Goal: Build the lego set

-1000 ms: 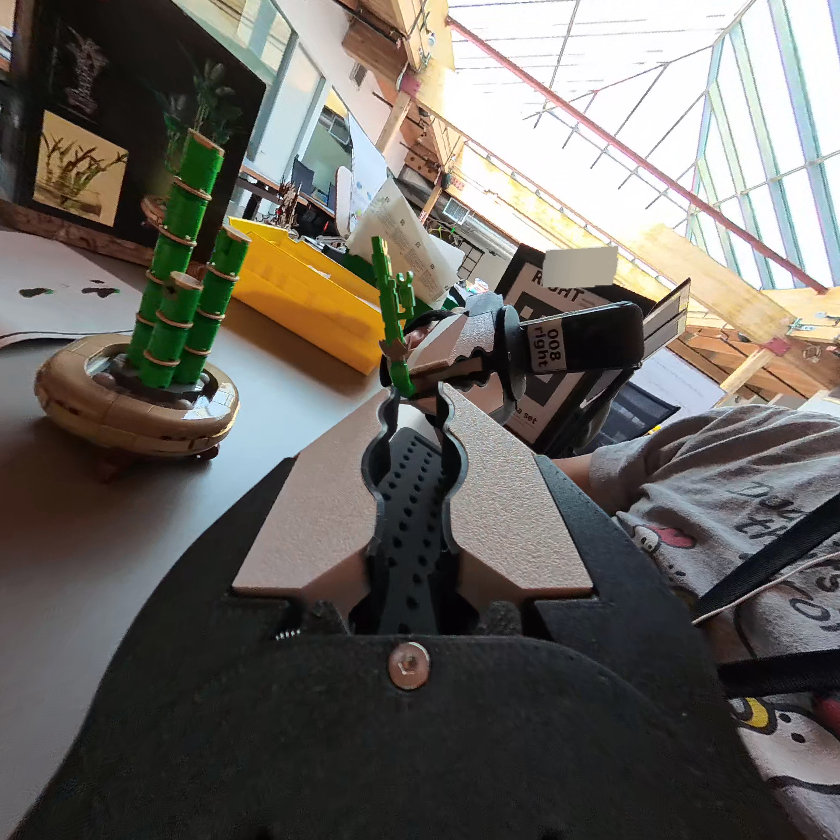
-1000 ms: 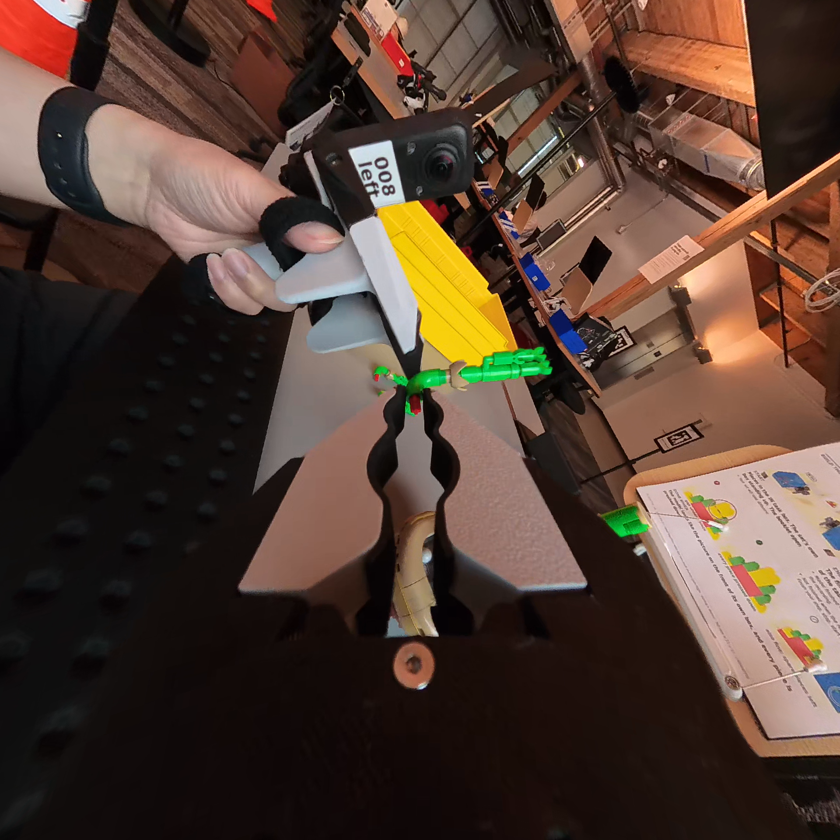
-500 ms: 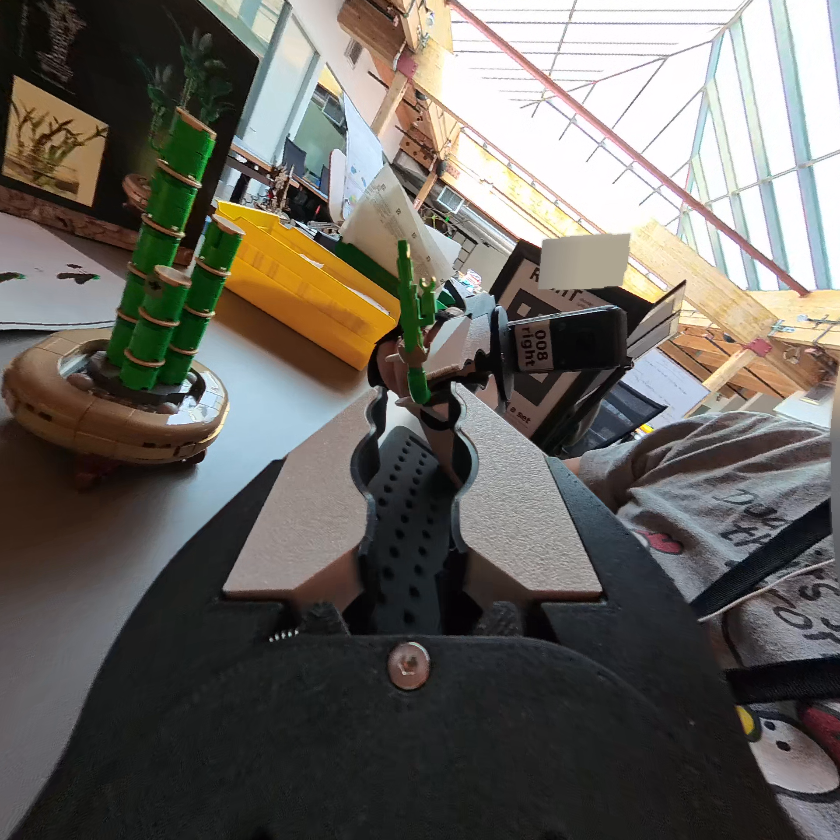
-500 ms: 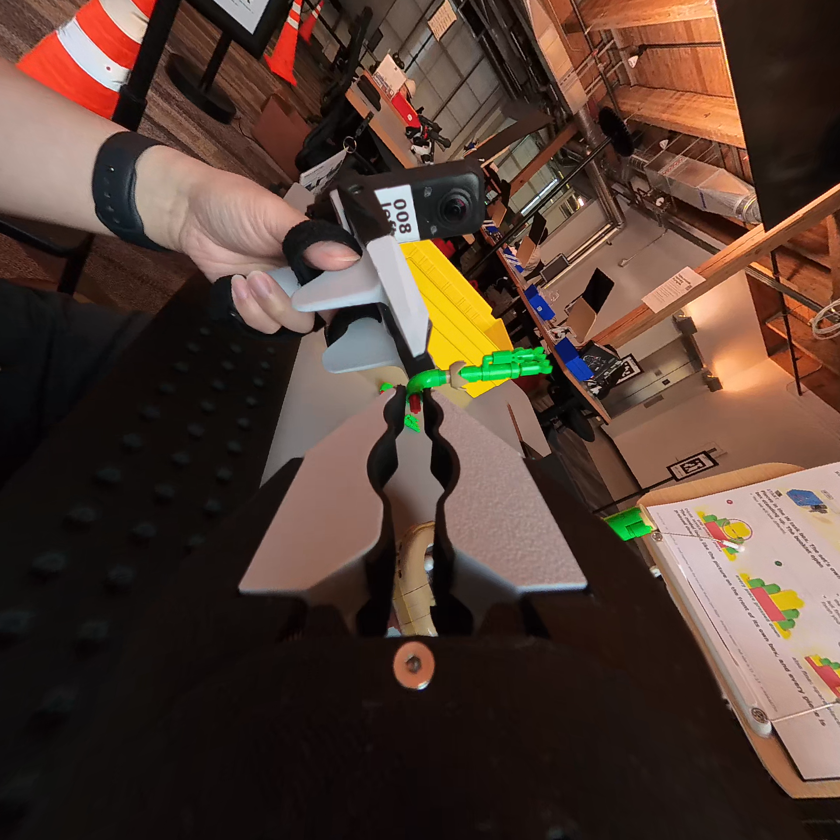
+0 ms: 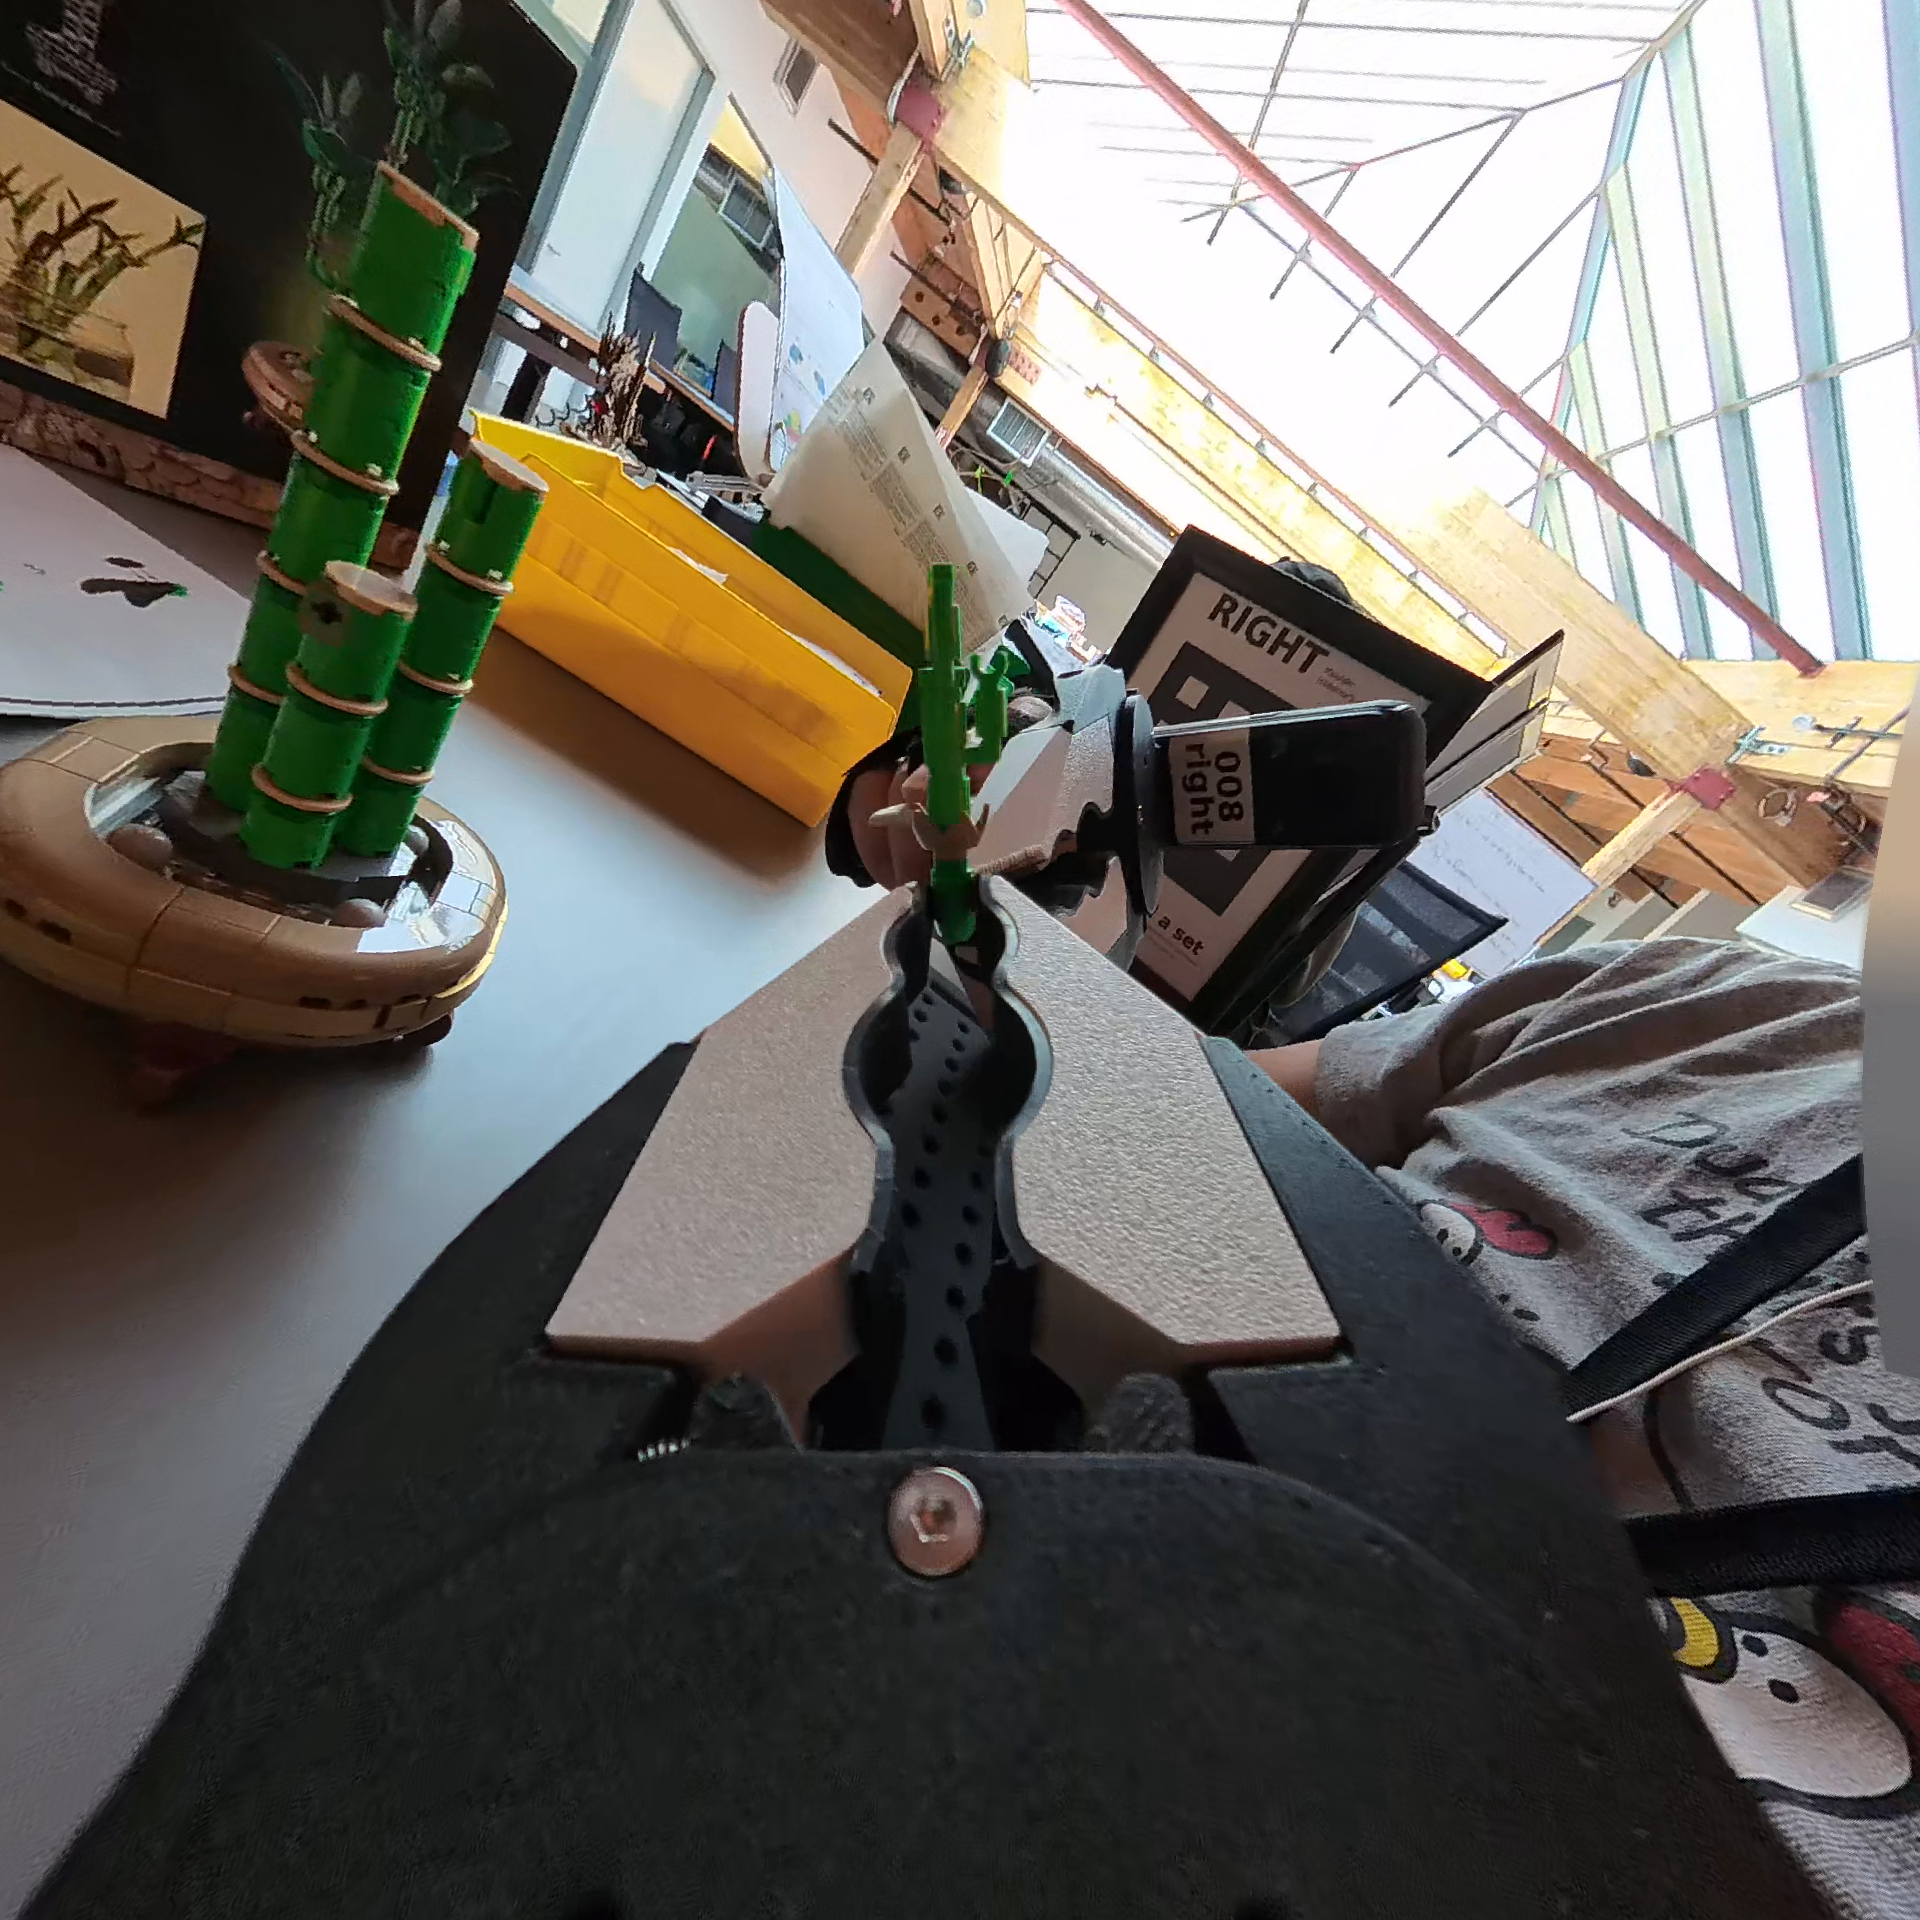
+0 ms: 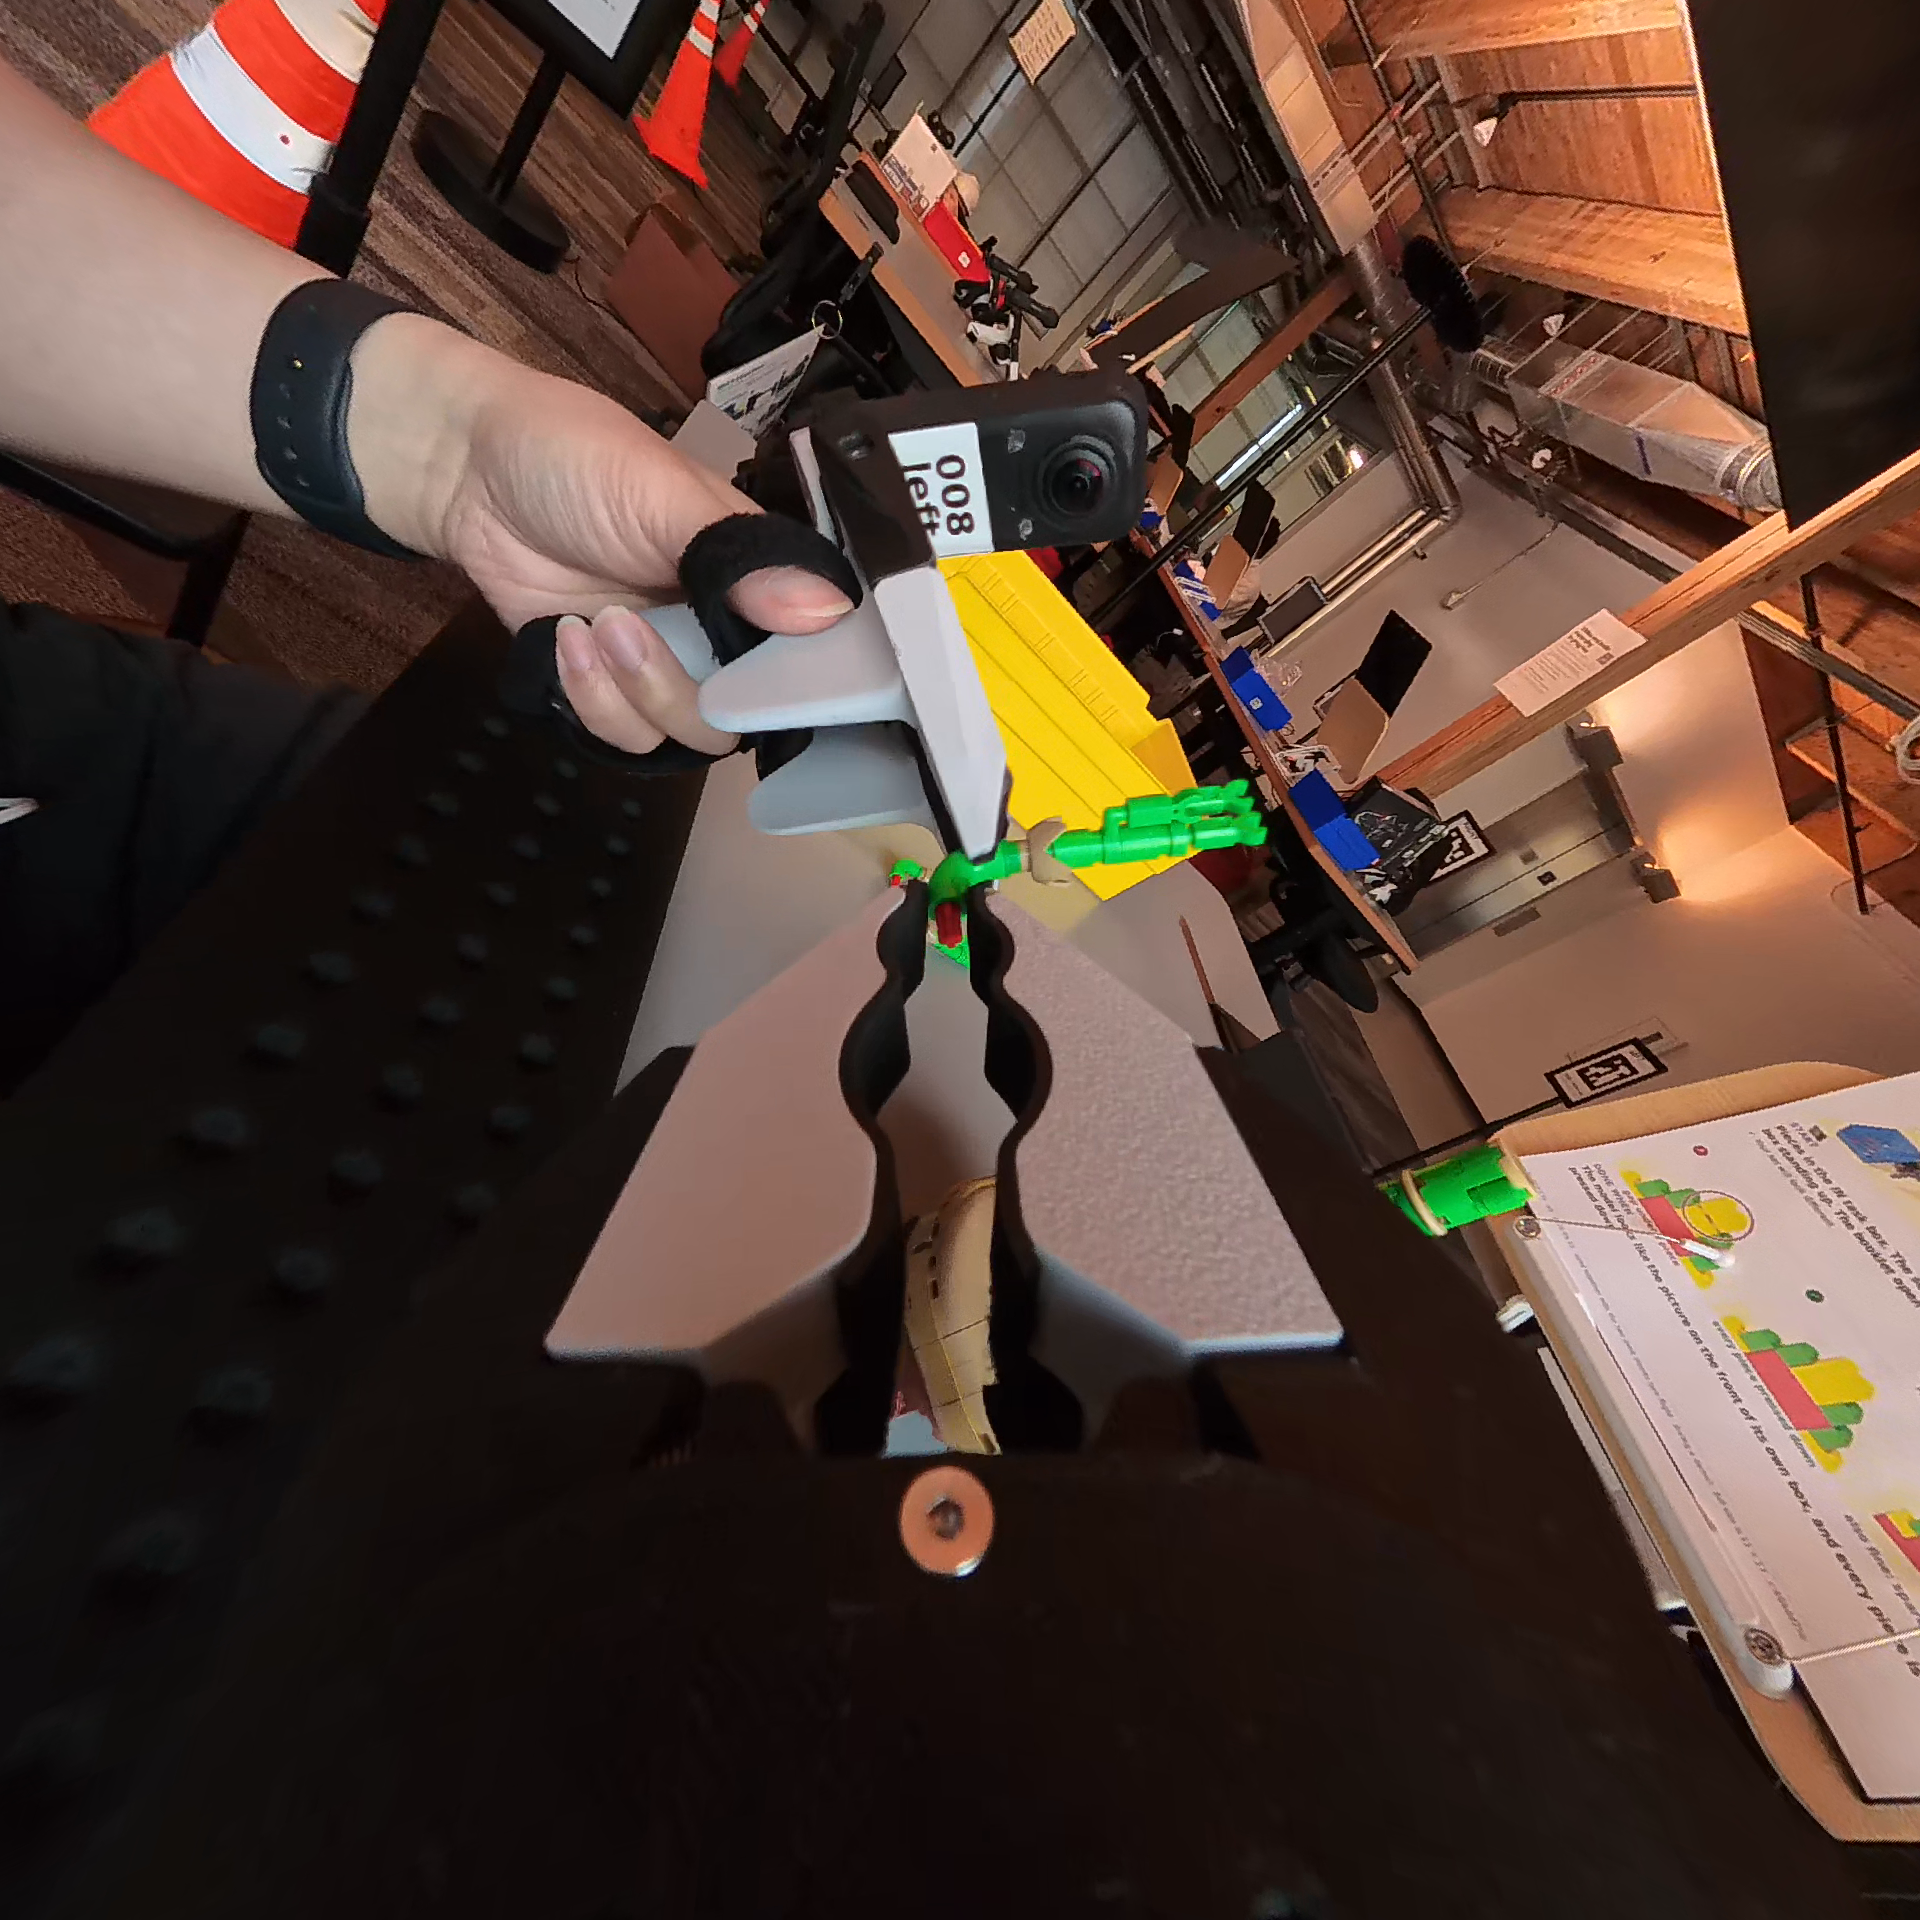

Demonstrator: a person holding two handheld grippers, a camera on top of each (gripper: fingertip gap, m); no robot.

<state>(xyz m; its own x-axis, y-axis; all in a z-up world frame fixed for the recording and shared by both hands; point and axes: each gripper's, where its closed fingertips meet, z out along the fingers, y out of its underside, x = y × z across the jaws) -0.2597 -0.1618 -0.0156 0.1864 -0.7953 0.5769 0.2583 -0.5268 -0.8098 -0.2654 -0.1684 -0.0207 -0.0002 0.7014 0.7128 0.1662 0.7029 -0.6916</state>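
Observation:
A thin green lego sprig (image 5: 948,727) with a tan joint is held between both grippers above the grey table (image 5: 312,1195). My left gripper (image 5: 951,920) is shut on its lower green end. In the right wrist view the sprig (image 6: 1143,831) points to the right. My right gripper (image 6: 940,920) is shut on its small red-and-green end piece, with the left gripper's pale fingers (image 6: 935,717) pinching just above. The bamboo model (image 5: 353,582), green stalks in a tan bowl (image 5: 208,935), stands on the table to the left.
A yellow bin (image 5: 686,644) lies behind the grippers. The set's dark box (image 5: 156,208) stands at the far left. A printed sheet on a wooden board (image 6: 1714,1351) is at the right. A person's torso (image 5: 1558,1143) is close on the right. Orange cones (image 6: 229,135) stand on the floor.
Both grippers stayed shut on the sprig and shifted slightly together. The sprig now stands more upright in the left wrist view, and the bamboo model sits farther left.

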